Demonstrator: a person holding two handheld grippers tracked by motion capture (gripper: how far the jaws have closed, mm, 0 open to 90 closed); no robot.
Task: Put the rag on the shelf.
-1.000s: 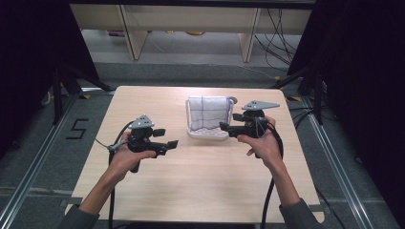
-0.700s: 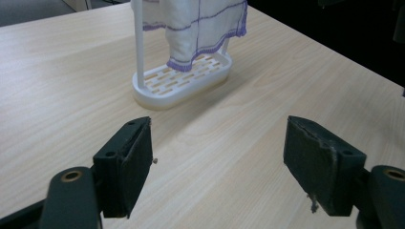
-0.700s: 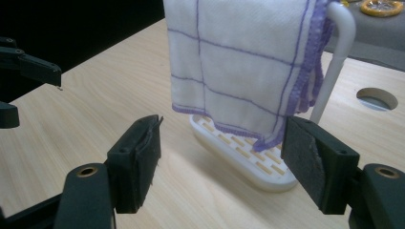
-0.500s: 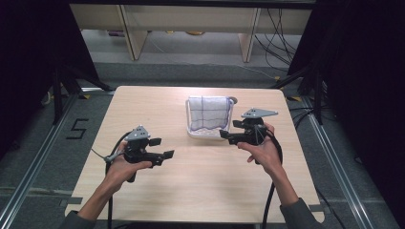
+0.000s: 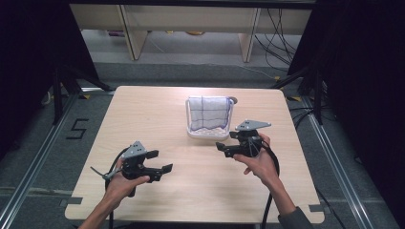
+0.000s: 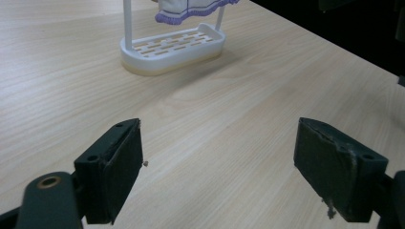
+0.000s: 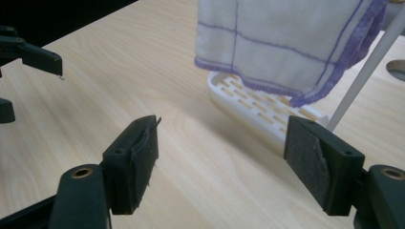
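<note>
Both your hands have drawn back from the rack [image 5: 208, 132] toward you and sunk. Left gripper [image 5: 162, 171] jaws have just opened wide, empty; right gripper [image 5: 220, 148] wide too, empty. Cloth [image 5: 208, 113] hangs on the rack at twelve o'clock, apparently finished. Its top edge is cropped in both gripper views.

Wooden table [image 5: 157, 114], grey floor [image 5: 43, 157], dark curtains [image 5: 363, 71].
</note>
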